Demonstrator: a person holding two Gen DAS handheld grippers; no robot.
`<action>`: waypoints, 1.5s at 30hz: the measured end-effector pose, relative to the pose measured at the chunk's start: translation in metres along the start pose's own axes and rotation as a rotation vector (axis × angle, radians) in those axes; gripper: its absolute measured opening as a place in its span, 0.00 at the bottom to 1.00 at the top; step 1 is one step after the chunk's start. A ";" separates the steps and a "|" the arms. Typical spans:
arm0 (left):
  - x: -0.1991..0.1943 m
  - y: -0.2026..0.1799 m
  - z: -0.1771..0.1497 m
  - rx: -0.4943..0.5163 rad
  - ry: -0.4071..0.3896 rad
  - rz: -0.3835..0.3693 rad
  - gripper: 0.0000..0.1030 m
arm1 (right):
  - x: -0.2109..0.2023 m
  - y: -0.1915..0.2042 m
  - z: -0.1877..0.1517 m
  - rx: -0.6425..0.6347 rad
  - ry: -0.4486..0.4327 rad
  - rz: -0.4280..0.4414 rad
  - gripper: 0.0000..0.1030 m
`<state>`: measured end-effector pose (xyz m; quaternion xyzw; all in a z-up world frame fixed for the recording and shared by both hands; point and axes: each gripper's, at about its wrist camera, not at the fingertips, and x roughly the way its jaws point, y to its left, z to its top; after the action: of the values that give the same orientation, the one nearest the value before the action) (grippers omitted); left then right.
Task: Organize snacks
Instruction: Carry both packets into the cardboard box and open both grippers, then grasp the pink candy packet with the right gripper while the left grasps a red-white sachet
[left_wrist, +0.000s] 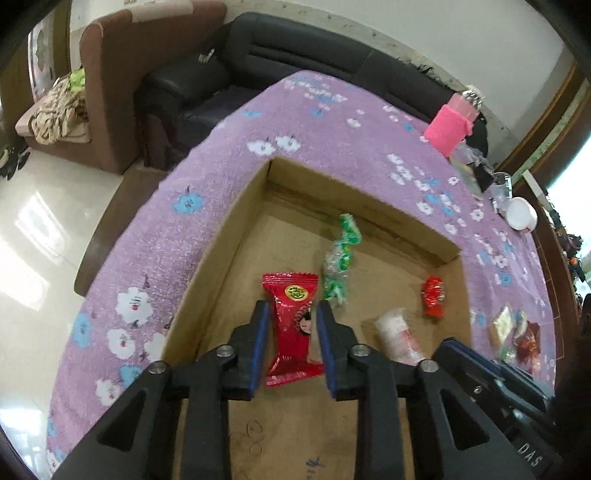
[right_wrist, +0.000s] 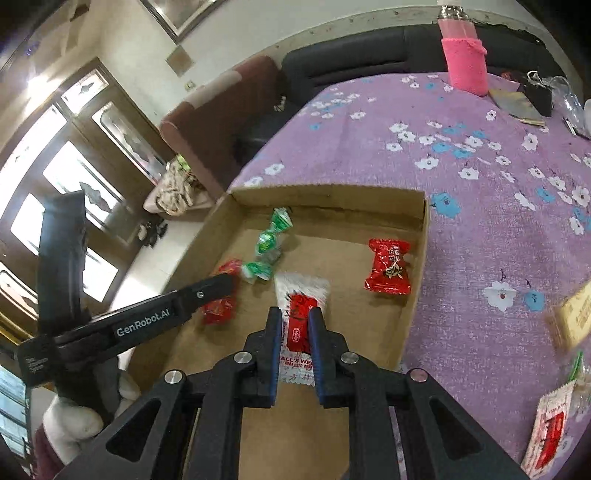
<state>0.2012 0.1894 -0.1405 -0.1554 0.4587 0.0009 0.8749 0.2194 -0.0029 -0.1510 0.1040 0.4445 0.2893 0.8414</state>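
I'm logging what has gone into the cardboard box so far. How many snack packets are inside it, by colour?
Red: 2, one between the left gripper's fingers, one smaller
Green twist-wrapped: 1
White with red label: 1, between the right gripper's fingers
Total: 4

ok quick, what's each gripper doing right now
Left gripper: jaws around the red snack packet, apparently holding it.
Right gripper: jaws around the white and red packet, apparently holding it.
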 end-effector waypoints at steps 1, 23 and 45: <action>-0.008 -0.002 -0.001 0.011 -0.024 0.009 0.40 | -0.008 0.001 -0.001 -0.006 -0.011 -0.008 0.16; -0.140 -0.199 -0.155 0.238 -0.209 -0.284 0.84 | -0.239 -0.140 -0.165 0.315 -0.318 -0.243 0.18; -0.080 -0.204 -0.198 0.122 0.049 -0.306 0.84 | -0.310 -0.207 -0.194 0.436 -0.362 -0.293 0.19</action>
<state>0.0254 -0.0476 -0.1258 -0.1699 0.4500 -0.1641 0.8612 0.0082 -0.3663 -0.1405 0.2663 0.3493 0.0398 0.8975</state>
